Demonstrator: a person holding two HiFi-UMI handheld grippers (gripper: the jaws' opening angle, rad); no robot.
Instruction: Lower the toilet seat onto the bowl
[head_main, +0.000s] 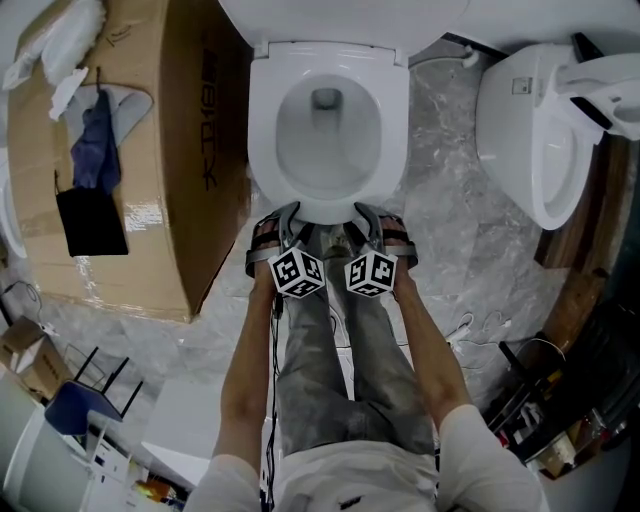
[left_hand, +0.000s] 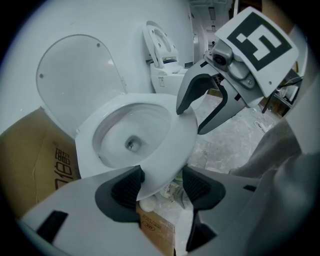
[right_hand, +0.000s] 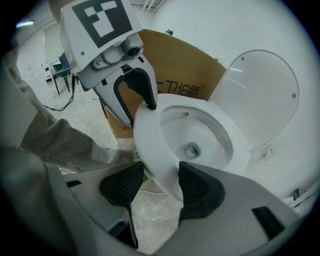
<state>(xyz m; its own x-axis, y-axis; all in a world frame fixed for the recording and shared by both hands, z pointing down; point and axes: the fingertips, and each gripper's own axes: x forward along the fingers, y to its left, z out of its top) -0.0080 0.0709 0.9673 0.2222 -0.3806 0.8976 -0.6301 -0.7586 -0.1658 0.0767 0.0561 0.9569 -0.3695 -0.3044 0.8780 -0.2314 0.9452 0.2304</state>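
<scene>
Left tongs (left_hand: 162, 186) and right tongs (right_hand: 156, 186) both stand wide, astride the front edge of the seat (head_main: 262, 130); I see it low over the bowl (head_main: 328, 150) ahead, lid (left_hand: 75, 80) upright beyond.

Cut off by the head view's top edge: the raised lid (head_main: 330, 18) and the far end of the cardboard box (head_main: 180, 150); by its right edge, part of the second toilet (head_main: 545, 130). Hidden there beneath the left gripper (head_main: 280, 218) and right gripper (head_main: 377, 218): the very front of the seat (head_main: 262, 130). Same front rim partly covered by one pad in each gripper view, so cannot tell whether touched. Cannot tell either whether resting fully on the bowl (head_main: 330, 150). Too blurred to name: small clutter (left_hand: 172, 191) below the rim.
</scene>
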